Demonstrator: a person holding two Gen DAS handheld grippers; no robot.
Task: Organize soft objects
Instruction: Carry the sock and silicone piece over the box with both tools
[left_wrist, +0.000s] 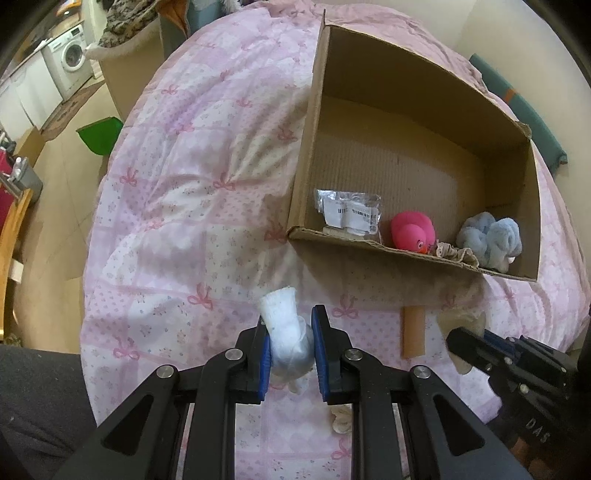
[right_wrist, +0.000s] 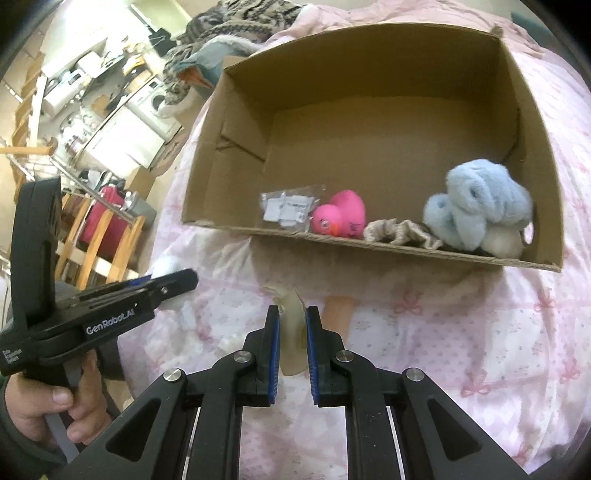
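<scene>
My left gripper (left_wrist: 289, 323) is shut on a white sock (left_wrist: 284, 328), held above the pink quilt in front of the cardboard box (left_wrist: 369, 243). My right gripper (right_wrist: 291, 319) is shut on a cream soft object (right_wrist: 291, 332), also in front of the box (right_wrist: 406, 253); it also shows in the left wrist view (left_wrist: 463, 341). In the box lie a pink rubber duck (right_wrist: 341, 218), a blue fluffy toy (right_wrist: 476, 206), a beige knitted piece (right_wrist: 399, 230) and a clear packet with labels (right_wrist: 288, 210). The left gripper appears at the left of the right wrist view (right_wrist: 184, 278).
The pink quilt (left_wrist: 184, 184) covers the bed. A brown cardboard strip (left_wrist: 413, 332) lies on it near the box front. A small cream item (left_wrist: 341, 419) lies under the left gripper. A green bin (left_wrist: 101, 134) and washing machine (left_wrist: 72, 55) stand beyond the bed's left edge.
</scene>
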